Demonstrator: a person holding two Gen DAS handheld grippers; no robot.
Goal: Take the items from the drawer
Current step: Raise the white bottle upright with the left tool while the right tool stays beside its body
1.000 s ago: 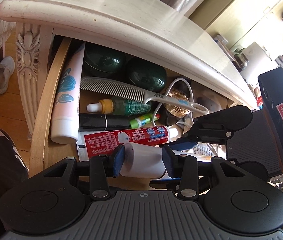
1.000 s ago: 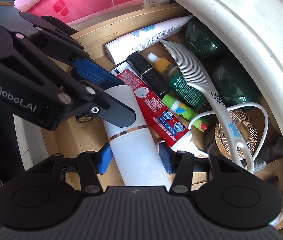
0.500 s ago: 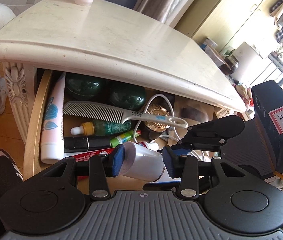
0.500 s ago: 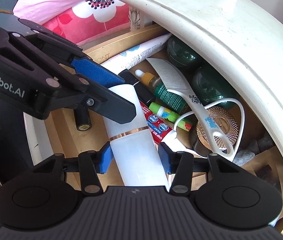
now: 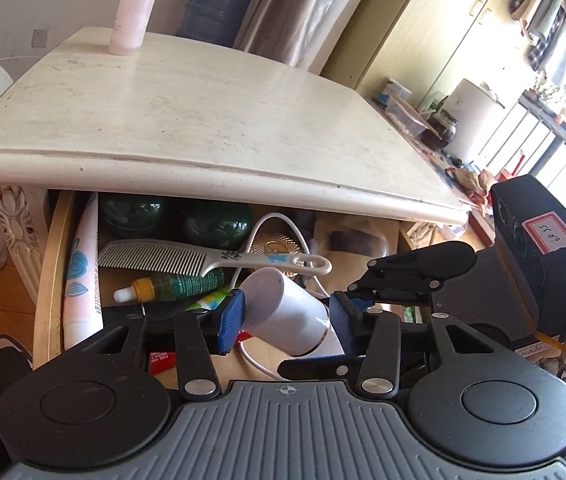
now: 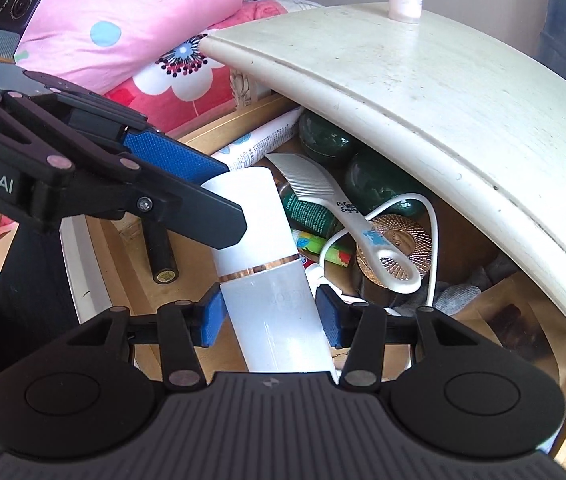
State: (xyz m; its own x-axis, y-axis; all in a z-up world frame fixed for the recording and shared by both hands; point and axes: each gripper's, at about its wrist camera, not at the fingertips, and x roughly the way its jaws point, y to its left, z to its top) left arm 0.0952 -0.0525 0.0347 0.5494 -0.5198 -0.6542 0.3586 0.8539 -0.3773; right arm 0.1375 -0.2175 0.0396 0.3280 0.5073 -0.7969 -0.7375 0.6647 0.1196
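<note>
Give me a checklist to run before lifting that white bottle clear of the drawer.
1. Right gripper pads on both sides of white bottle: ok.
2. Left gripper hold: jaws have just been opening, cap end between them, pads touching; firmness cannot tell.
3. White cable free of bottle: cannot tell, it passes underneath.
4. Bottle out from under tabletop edge: ok.
5. Bare tabletop for setting down: ok; pink bottle stands at the back.

Left gripper (image 5: 286, 317) jaws apparently widening.
</note>
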